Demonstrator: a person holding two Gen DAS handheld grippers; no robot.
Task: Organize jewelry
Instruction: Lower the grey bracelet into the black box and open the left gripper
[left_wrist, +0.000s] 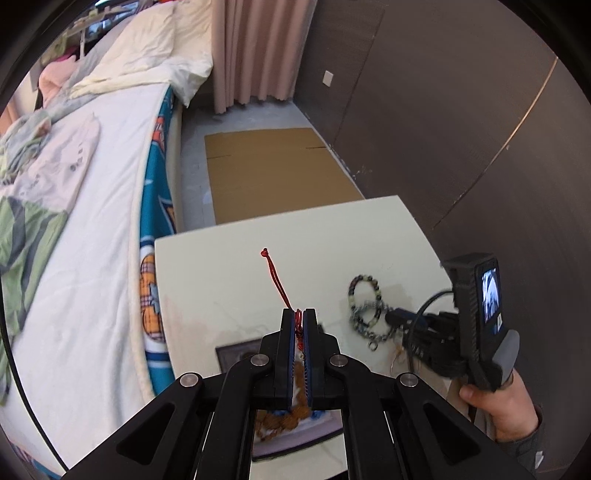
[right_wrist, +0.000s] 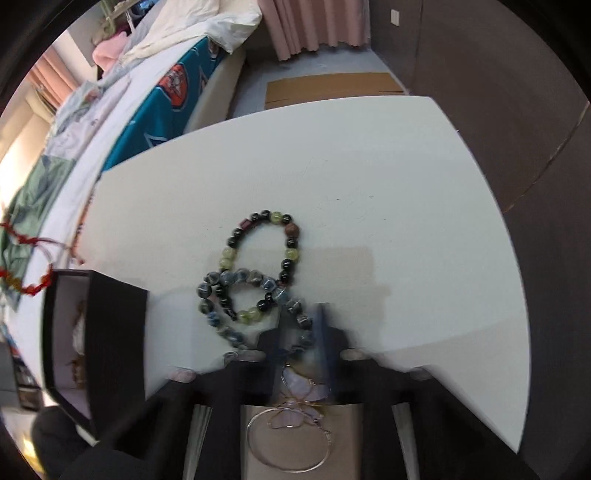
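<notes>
Here the left claw (left_wrist: 299, 314) pinches the red cord (left_wrist: 275, 277); right claw (right_wrist: 308, 325) blurred, grip unclear.

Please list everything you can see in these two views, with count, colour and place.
Red cord piece: one, red cord with orange-brown beads, pinched in the left gripper above the box.
Bead bracelets: two, overlapping; mixed dark/green and grey-blue, table centre.
Wire hoop with pale butterfly: one, gold, near table edge.
Box: one, black, open, table's left.
Table: one, white.
Bed: white sheet, teal blanket, left.
Cardboard: brown, floor.
Curtain: pink.
Left gripper: shut.
Right gripper: blurred, at the grey-blue bracelet.
</notes>
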